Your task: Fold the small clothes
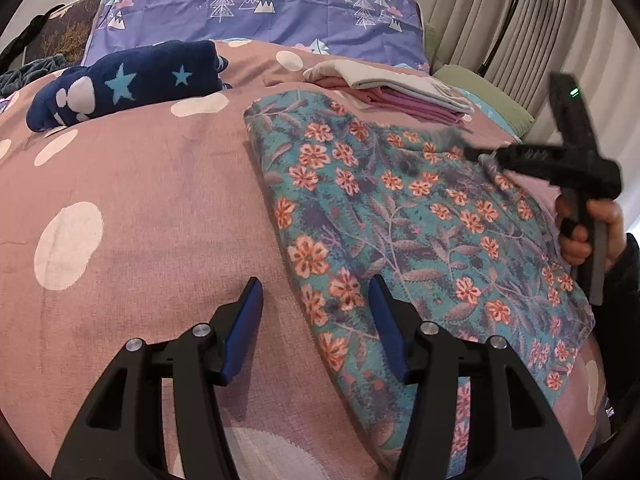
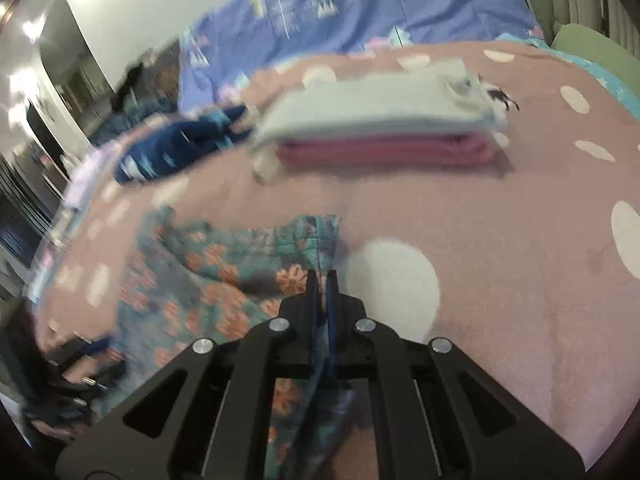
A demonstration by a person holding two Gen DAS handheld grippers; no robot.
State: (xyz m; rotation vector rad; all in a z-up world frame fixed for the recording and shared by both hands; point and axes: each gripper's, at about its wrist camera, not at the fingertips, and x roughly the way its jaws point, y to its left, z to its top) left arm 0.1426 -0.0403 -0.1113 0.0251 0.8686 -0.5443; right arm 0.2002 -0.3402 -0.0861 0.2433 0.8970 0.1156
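A teal floral garment [image 1: 400, 220] lies on the pink dotted bedspread [image 1: 140, 220]. My left gripper [image 1: 316, 292] is open and empty, low over the garment's near left edge, one finger over the bedspread and one over the cloth. My right gripper [image 2: 322, 280] is shut on the floral garment [image 2: 208, 272], pinching its edge and lifting it off the bed. In the left wrist view the right gripper [image 1: 472, 152] is blurred at the garment's far right side, held by a hand.
A folded stack of white and pink clothes [image 1: 396, 88] [image 2: 380, 128] lies beyond the garment. A navy star-patterned item [image 1: 124, 84] lies at the far left. A purple pillow [image 1: 260, 4] lies at the head, with curtains [image 1: 500, 20] and a lamp at right.
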